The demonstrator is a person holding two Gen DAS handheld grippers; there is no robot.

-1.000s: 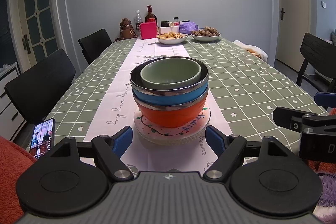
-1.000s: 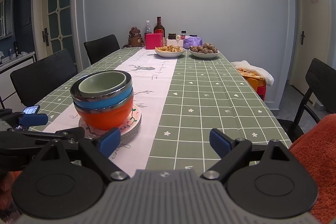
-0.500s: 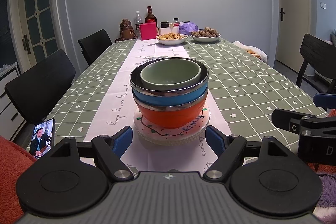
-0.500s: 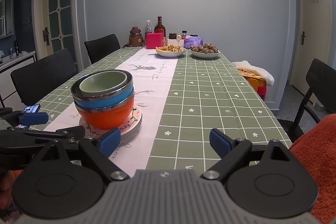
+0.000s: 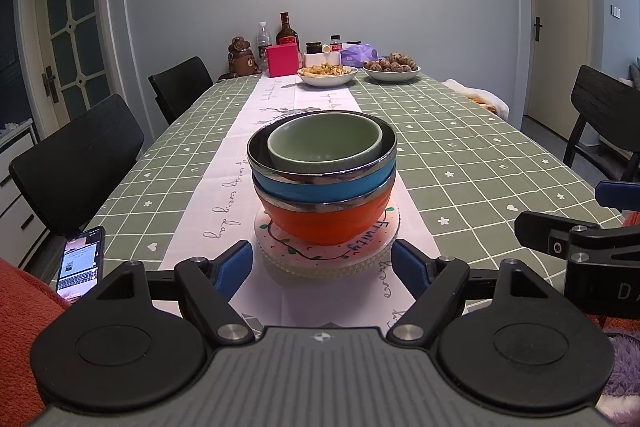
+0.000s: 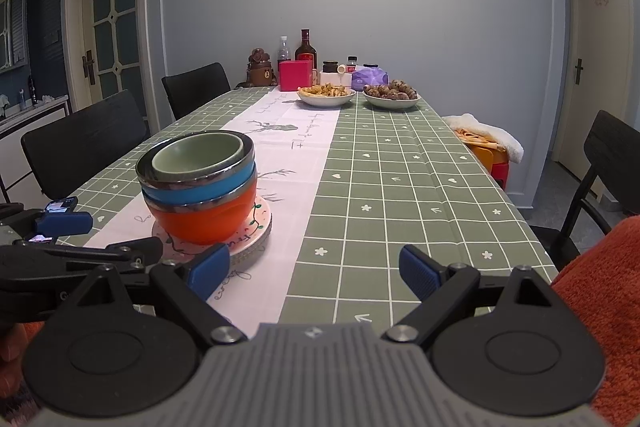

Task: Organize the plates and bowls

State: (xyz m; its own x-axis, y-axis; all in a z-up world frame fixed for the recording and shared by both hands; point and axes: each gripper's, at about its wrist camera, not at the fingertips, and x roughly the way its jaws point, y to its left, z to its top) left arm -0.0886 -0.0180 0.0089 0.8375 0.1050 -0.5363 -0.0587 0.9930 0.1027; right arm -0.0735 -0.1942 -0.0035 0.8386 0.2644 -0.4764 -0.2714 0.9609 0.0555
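Stacked bowls (claws wide apart)

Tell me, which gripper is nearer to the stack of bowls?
Left. The left gripper sits open directly before the stack of bowls; the right gripper, also open, is off to its right.

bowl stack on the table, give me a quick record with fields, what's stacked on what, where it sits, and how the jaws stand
top: green bowl, nested in the bowl below
second: blue bowl, steel rim
third: orange bowl, steel rim
base: plates, white, stacked, printed with vine and lettering
place: on the white runner of the checked green table
left gripper: jaws open, either side of the plates, not touching
right gripper: jaws open, empty, to the right of the stack
far end: two food bowls, bottles, pink box
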